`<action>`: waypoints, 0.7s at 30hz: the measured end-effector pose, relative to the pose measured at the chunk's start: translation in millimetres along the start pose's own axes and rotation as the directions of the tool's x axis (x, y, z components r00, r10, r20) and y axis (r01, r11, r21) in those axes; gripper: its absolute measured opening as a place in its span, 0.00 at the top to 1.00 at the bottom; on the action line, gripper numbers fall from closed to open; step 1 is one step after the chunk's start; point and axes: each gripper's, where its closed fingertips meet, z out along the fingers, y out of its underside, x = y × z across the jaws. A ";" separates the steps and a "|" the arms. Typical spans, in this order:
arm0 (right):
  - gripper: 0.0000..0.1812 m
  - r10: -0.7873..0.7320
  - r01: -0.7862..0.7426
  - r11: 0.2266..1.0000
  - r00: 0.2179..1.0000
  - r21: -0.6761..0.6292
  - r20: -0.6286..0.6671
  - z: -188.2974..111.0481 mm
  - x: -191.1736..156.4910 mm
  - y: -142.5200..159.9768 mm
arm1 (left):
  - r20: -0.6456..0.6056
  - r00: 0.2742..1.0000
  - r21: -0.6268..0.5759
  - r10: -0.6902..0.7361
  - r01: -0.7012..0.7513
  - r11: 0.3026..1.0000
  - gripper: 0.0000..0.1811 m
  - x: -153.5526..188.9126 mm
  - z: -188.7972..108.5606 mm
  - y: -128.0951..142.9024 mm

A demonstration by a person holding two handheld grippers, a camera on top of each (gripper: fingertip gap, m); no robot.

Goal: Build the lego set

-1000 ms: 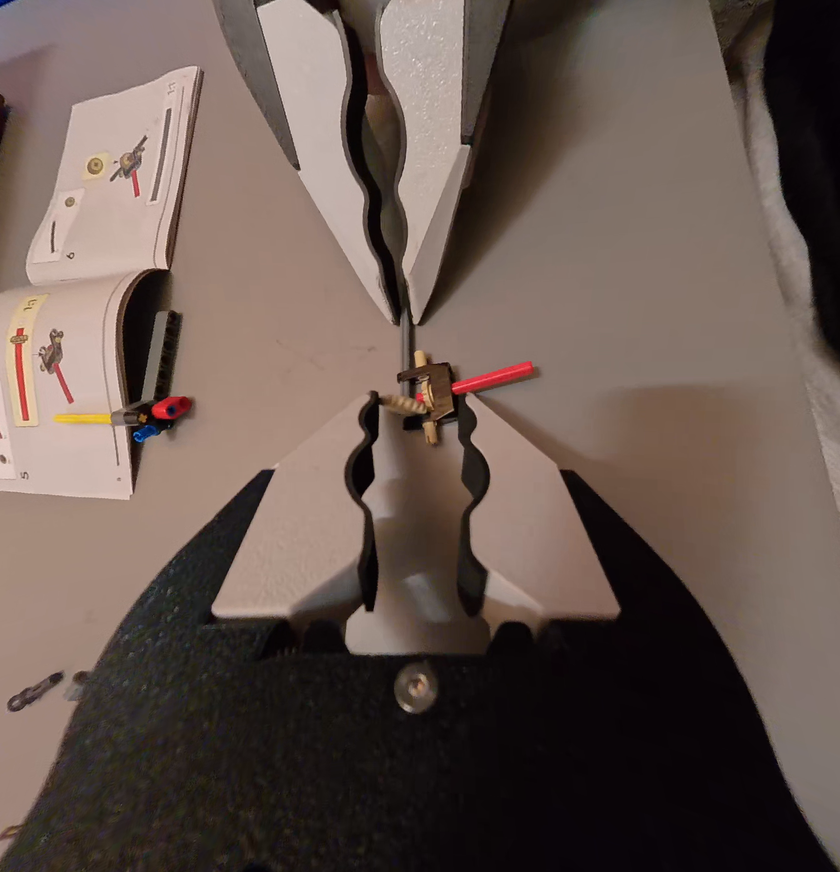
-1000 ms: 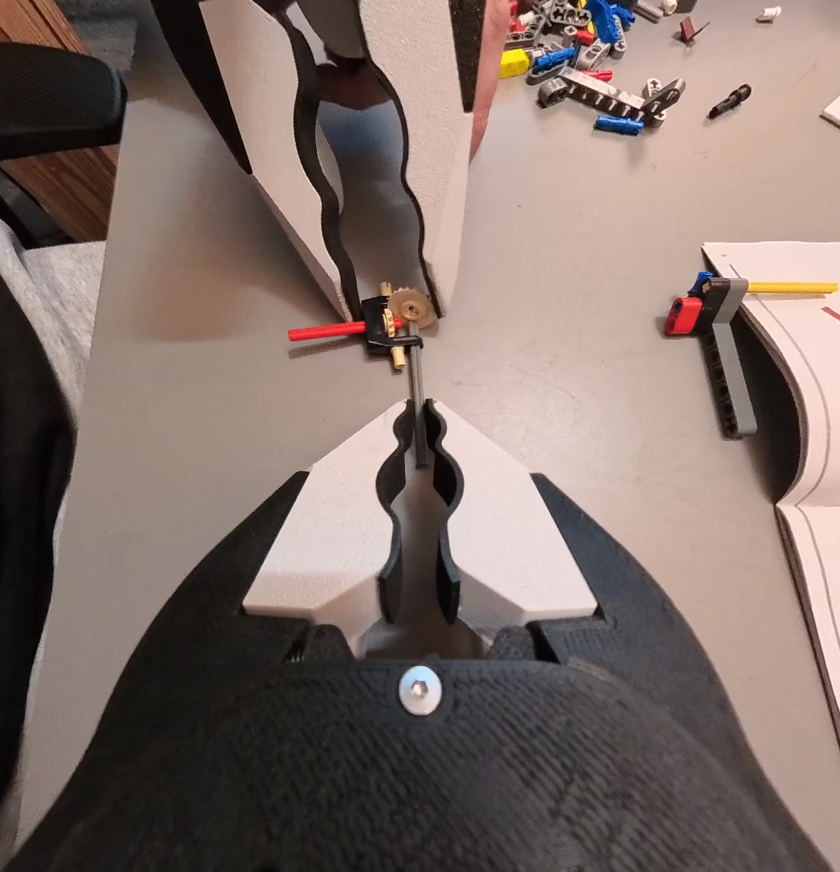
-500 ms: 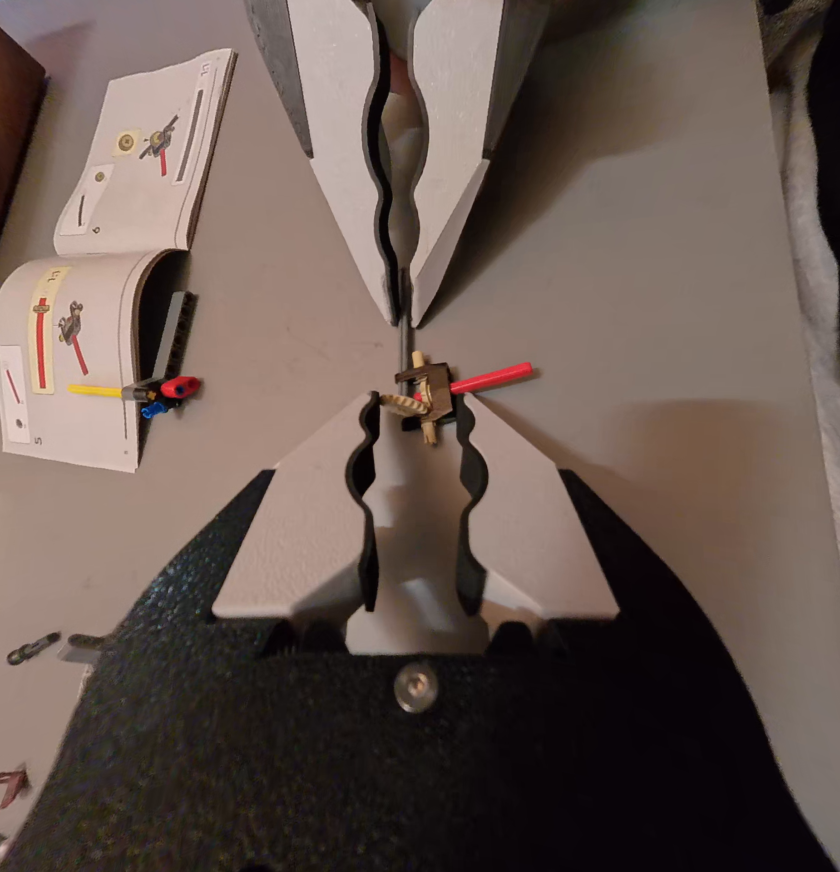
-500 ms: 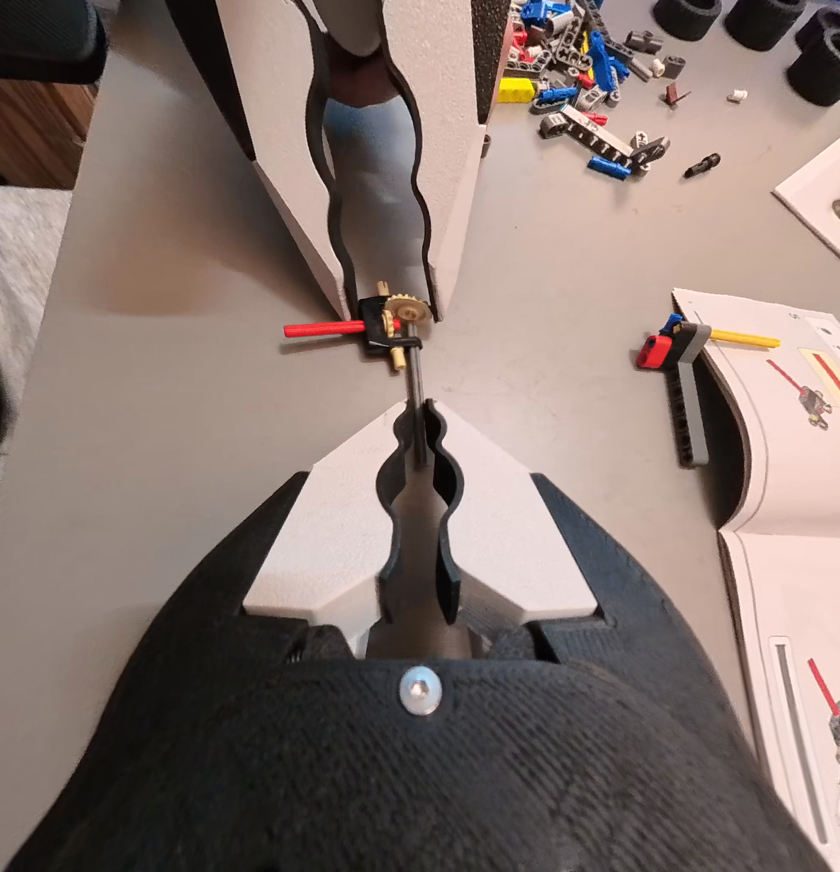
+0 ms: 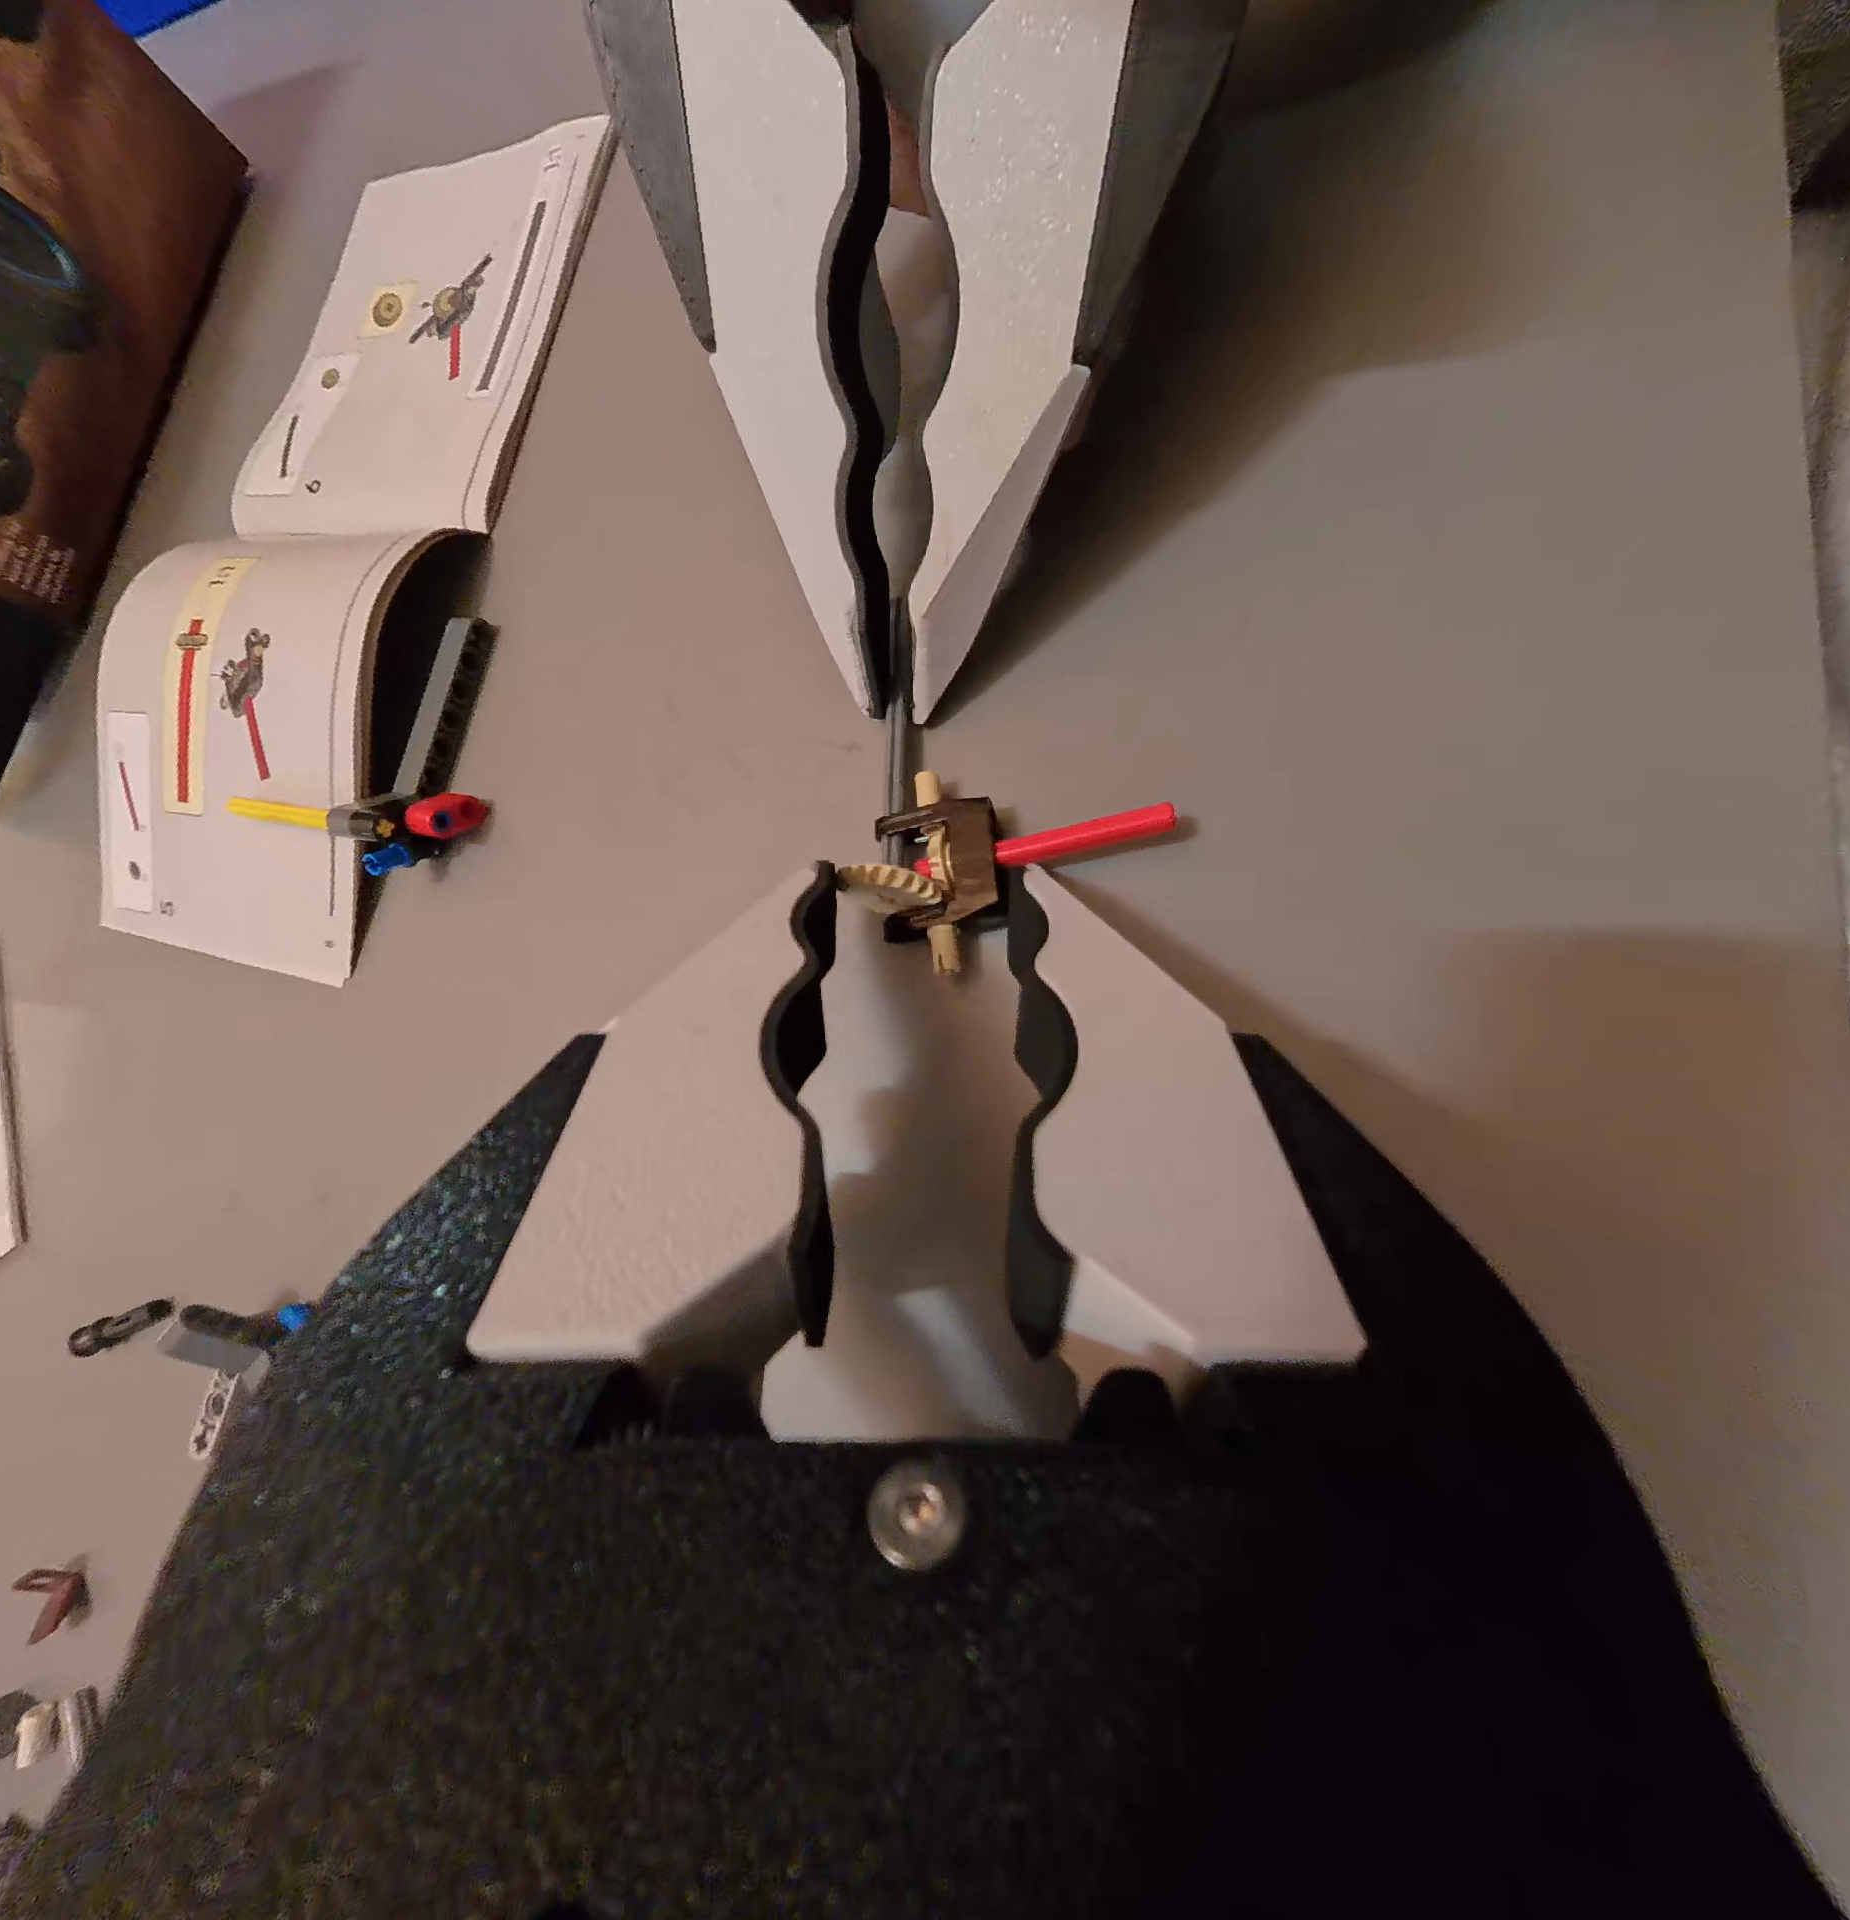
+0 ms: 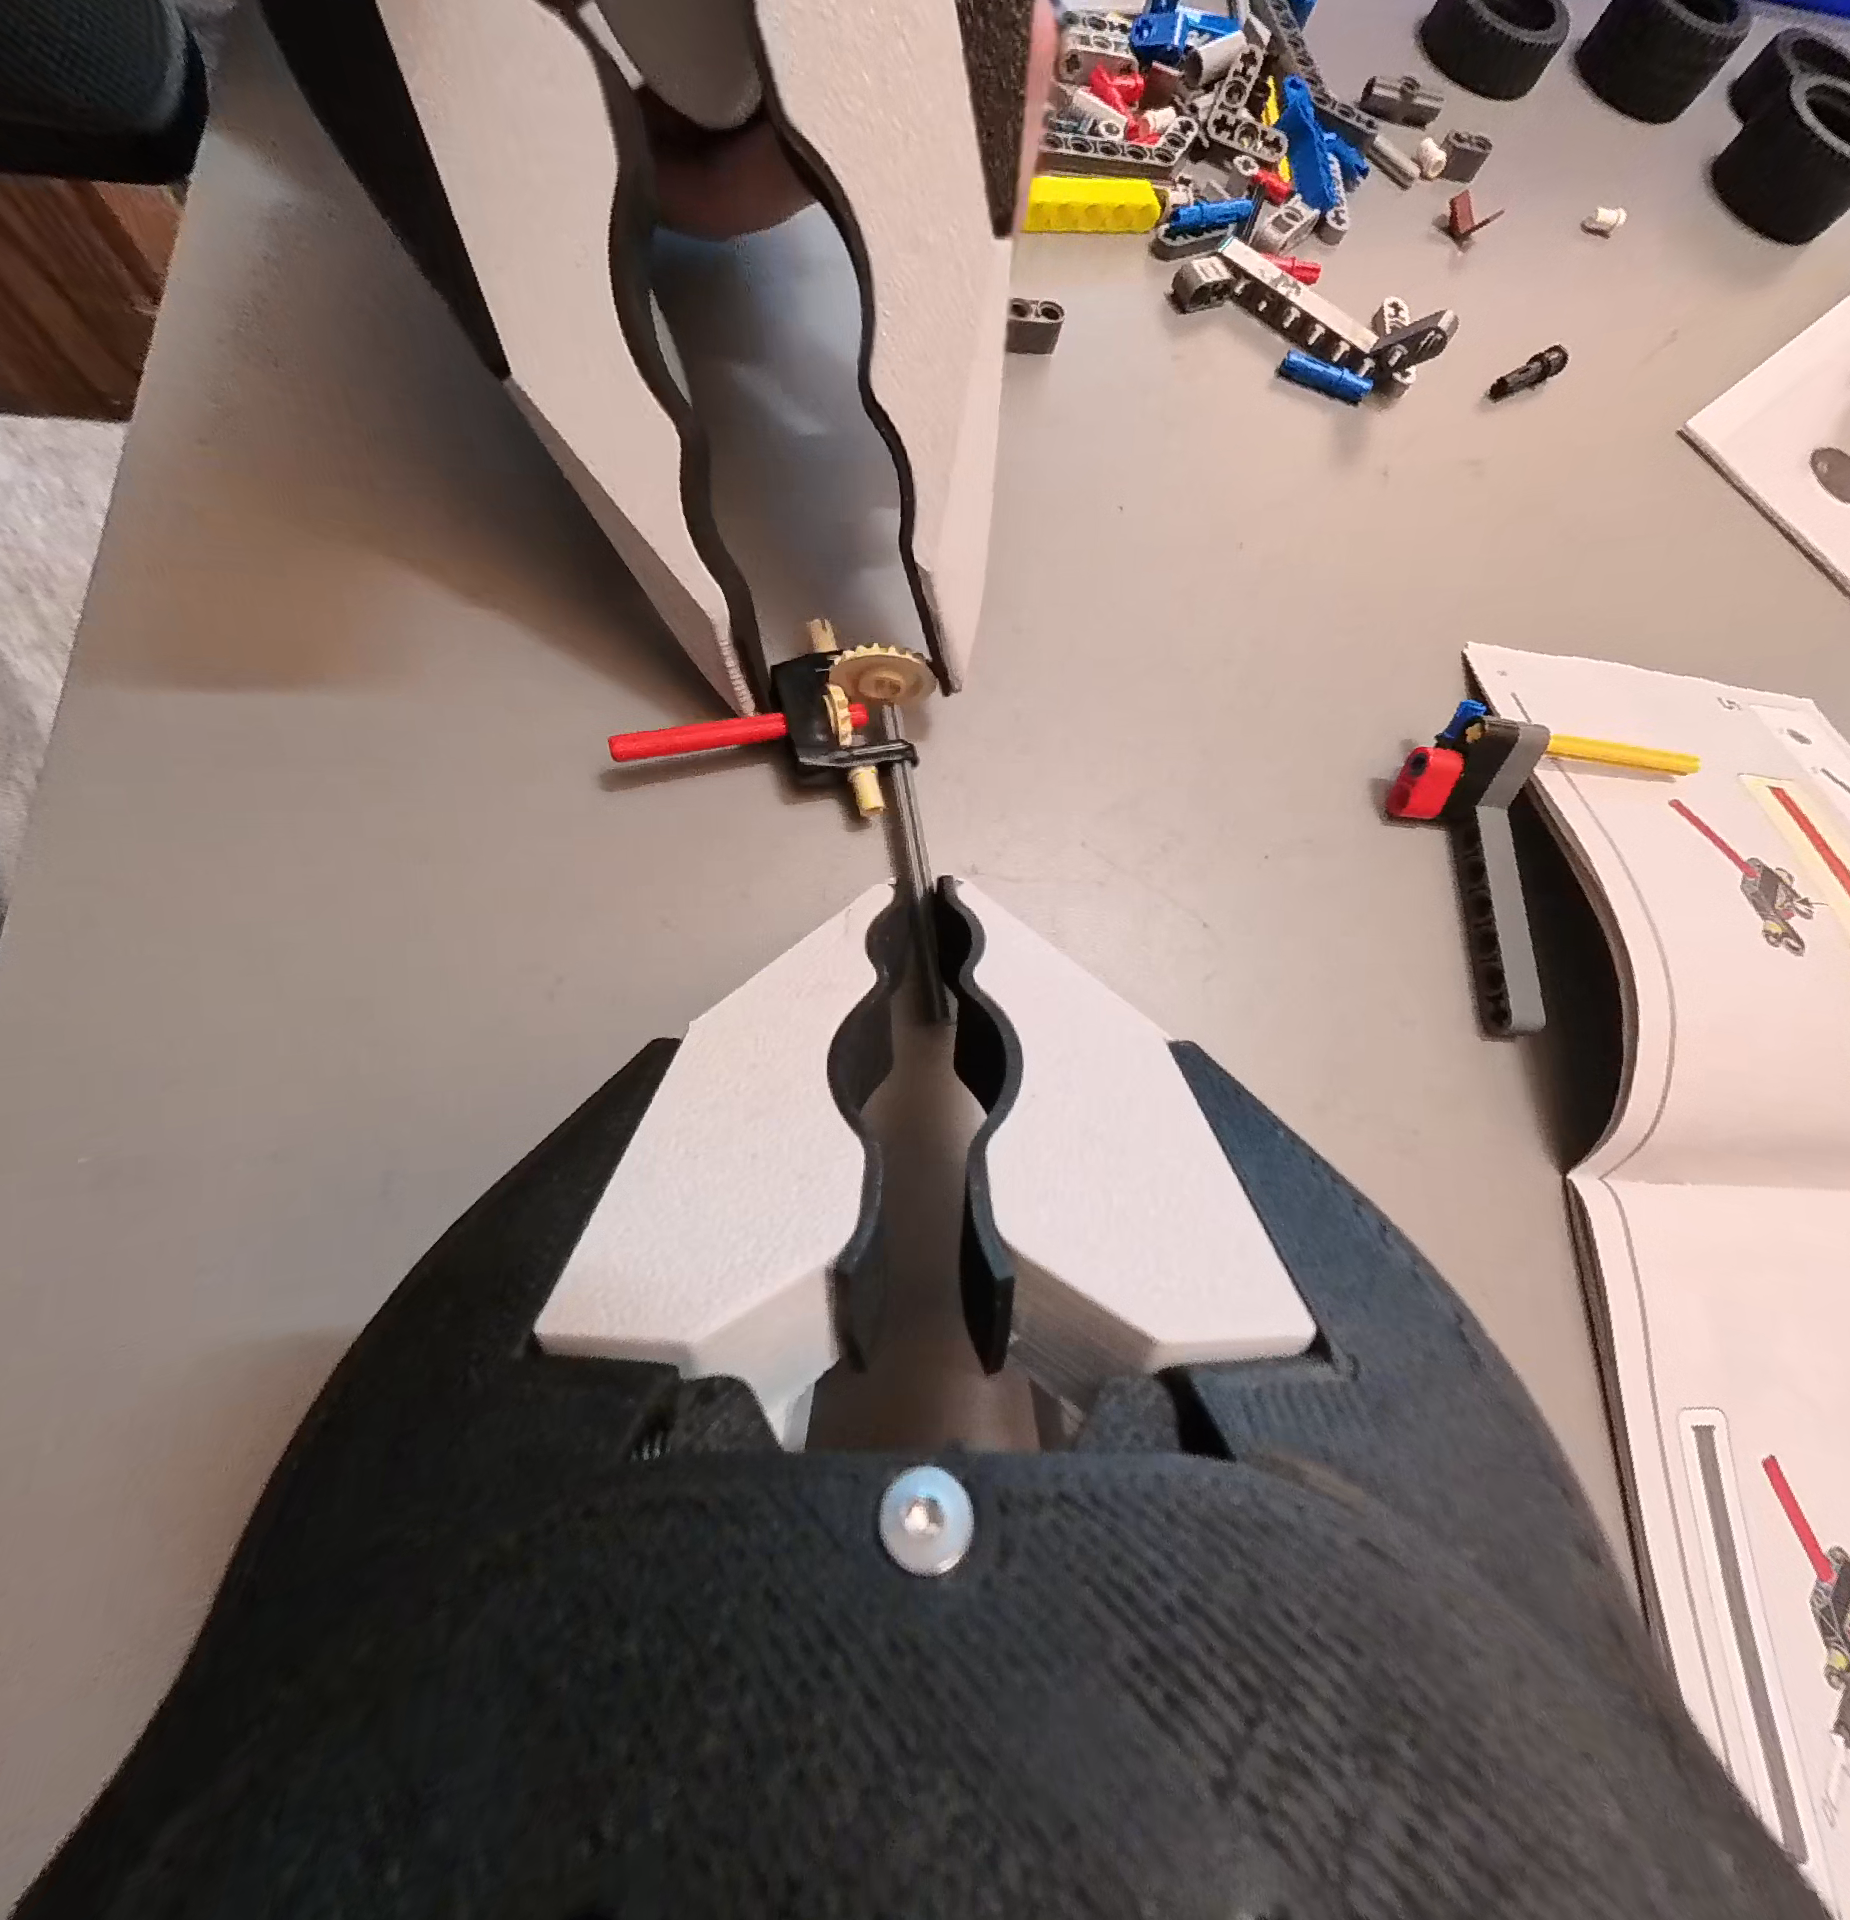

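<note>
Two grippers meet over the table (image 5: 1420,520): gear assy (image 6: 848,707) is clamped by left gripper (image 5: 916,914), dark axle (image 6: 916,831) pinched by right gripper (image 6: 921,935); w/ misalignment, axle may jam or assy be levered out.

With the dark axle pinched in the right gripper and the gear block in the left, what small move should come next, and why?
Probably a short push of the right gripper along its own line, while the left gripper braces the gear block. The dark axle already reaches the tan gear, but most of its length sits outside.
</note>
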 end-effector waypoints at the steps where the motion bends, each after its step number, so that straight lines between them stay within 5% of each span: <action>1: 0.99 0.001 -0.001 1.000 1.000 0.000 0.001 0.1 0.1 -0.1 | 0.009 1.000 -0.002 0.001 -0.001 1.000 0.83 0.0 -0.1 -0.2; 21: 0.99 -0.037 0.037 0.999 0.999 0.006 0.004 2.4 -2.2 -3.3 | 0.107 0.987 -0.002 -0.121 0.122 0.993 0.83 0.7 -5.0 4.2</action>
